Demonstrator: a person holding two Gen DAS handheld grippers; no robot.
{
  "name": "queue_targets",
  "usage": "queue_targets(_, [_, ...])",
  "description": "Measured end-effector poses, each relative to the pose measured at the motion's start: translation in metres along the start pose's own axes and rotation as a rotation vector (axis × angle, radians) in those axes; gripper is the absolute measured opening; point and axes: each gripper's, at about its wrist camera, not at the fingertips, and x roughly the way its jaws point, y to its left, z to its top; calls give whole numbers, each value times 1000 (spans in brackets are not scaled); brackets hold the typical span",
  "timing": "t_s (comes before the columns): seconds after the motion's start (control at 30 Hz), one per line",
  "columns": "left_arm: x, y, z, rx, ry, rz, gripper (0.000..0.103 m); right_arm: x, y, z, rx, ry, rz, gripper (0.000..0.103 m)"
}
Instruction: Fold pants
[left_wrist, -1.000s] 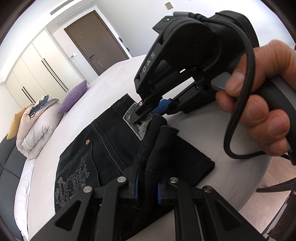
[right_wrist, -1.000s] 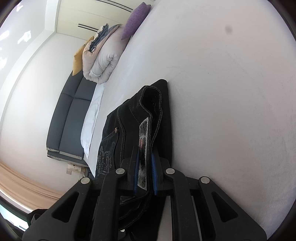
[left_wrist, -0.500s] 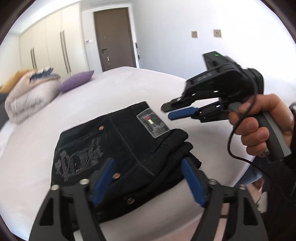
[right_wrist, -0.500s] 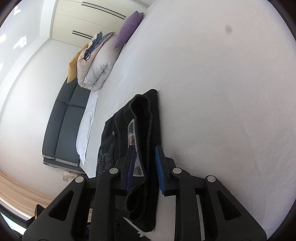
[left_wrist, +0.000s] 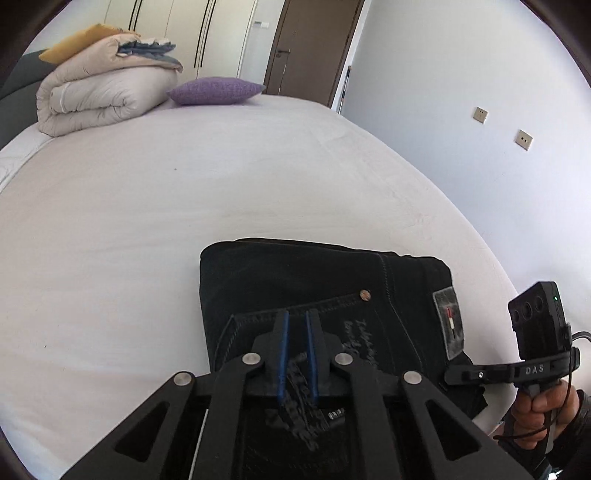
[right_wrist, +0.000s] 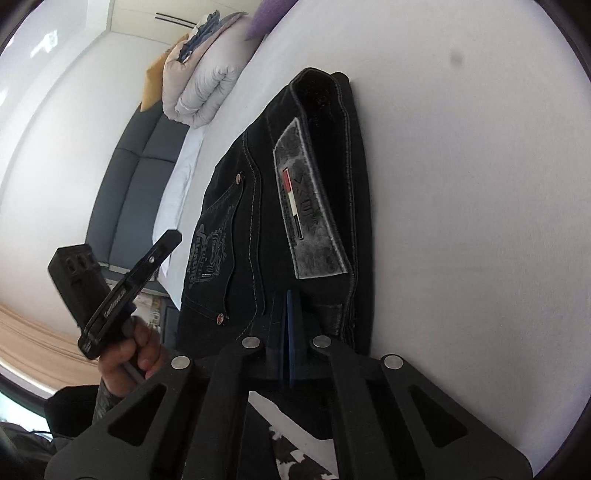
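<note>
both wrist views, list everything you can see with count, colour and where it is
pants: one, black, folded, near edge of the bed
patch: one, grey with a red, white and black stripe, on the pants' waistband
bed: one, white sheet, fills most of both views
duvet: one, cream, rolled, far end of the bed
cushion: one, purple, beside the duvet
door: one, brown, far wall
wall sockets: two, beige, right wall
left gripper: black with blue pads, nearly closed, empty, over the pants
right gripper: black with blue pads, closed, empty, at the waistband end
</note>
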Motion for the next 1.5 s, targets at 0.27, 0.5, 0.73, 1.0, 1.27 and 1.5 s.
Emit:
queue_targets(0.27, [33, 24, -24, -66, 79, -56, 3, -2, 3, -5, -25, -16, -11, 0])
queue_targets(0.5, [-18, 5, -93, -71, 27, -71, 3, -3, 2, -3, -32, -20, -18, 0])
queue_targets(0.73, [-46, -14, -137, -72, 8, -69, 2, -1, 4, -5, -46, -35, -18, 0])
queue_targets(1.0, [-38, 0, -132, -134, 4, -117, 4, -8, 14, -13, -81, -76, -3, 0])
queue_targets(1.27, [-83, 32, -93, -217, -143, -109, 66, -56, 40, -6, -106, -190, 51, 74])
queue_targets(1.5, [-27, 65, -64, -251, 23, -105, 66, -48, 1, 27, 80, -133, -25, 72])
